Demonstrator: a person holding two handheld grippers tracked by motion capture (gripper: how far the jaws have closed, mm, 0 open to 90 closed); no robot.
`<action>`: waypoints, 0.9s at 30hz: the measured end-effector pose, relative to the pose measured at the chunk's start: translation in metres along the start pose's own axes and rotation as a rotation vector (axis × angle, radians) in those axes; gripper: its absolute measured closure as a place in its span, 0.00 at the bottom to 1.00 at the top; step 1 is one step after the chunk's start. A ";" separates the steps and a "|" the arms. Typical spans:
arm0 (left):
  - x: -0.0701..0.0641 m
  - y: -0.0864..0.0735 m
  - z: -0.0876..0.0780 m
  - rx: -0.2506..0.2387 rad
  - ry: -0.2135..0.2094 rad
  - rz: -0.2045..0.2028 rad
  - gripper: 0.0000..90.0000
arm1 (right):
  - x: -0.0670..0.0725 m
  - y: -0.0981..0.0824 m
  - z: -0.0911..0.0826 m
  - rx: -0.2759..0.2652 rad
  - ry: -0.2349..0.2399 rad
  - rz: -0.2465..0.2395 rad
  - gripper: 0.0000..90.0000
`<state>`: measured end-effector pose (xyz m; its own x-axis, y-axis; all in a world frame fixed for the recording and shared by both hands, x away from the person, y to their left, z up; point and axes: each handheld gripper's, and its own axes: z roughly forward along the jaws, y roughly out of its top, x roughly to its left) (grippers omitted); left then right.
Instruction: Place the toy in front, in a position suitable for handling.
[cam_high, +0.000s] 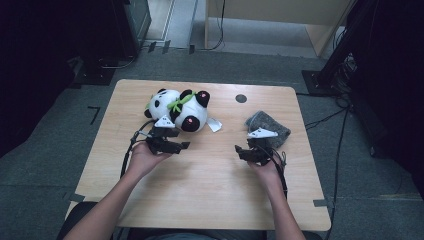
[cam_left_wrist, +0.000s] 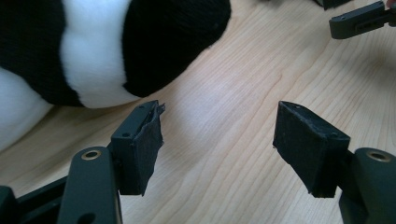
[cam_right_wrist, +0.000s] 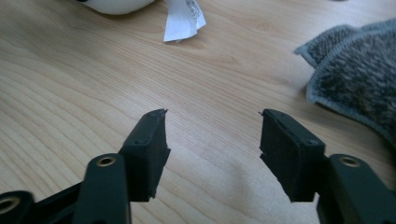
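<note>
Both forearms come in from the near table edge of the light wood table (cam_high: 210, 180). Left gripper (cam_high: 182, 145) sits over the wood just short of the plush panda (cam_high: 180, 110), jaws apart with bare tabletop between the pads, nothing held. In the left gripper view the panda's black-and-white body (cam_left_wrist: 93, 51) lies just beyond the left jaw, not touching it. Right gripper (cam_high: 241, 151) is also parted and empty over bare wood, with the grey knit cloth (cam_high: 267, 127) just beside and behind it; in the right gripper view the cloth (cam_right_wrist: 355, 70) lies off the right jaw. Panda's white tag (cam_high: 214, 124) lies on the wood between the toy and the cloth. A dark round cable hole (cam_high: 241, 98) sits nearer the far edge.
</note>
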<state>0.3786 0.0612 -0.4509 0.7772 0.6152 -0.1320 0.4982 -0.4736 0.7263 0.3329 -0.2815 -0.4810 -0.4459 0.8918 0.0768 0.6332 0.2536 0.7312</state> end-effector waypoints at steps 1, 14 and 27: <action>0.000 0.000 0.000 0.000 0.000 0.000 0.36 | -0.002 0.000 0.000 -0.001 0.006 0.013 0.49; 0.025 0.012 -0.014 -0.041 0.006 -0.015 0.37 | -0.020 0.008 -0.013 -0.020 0.018 0.041 0.49; 0.045 0.024 -0.018 -0.034 -0.007 -0.047 0.40 | -0.040 0.015 -0.013 0.000 0.024 0.038 0.52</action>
<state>0.4185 0.0885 -0.4270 0.7559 0.6318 -0.1715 0.5213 -0.4224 0.7415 0.3520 -0.3186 -0.4638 -0.4361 0.8918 0.1207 0.6504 0.2196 0.7271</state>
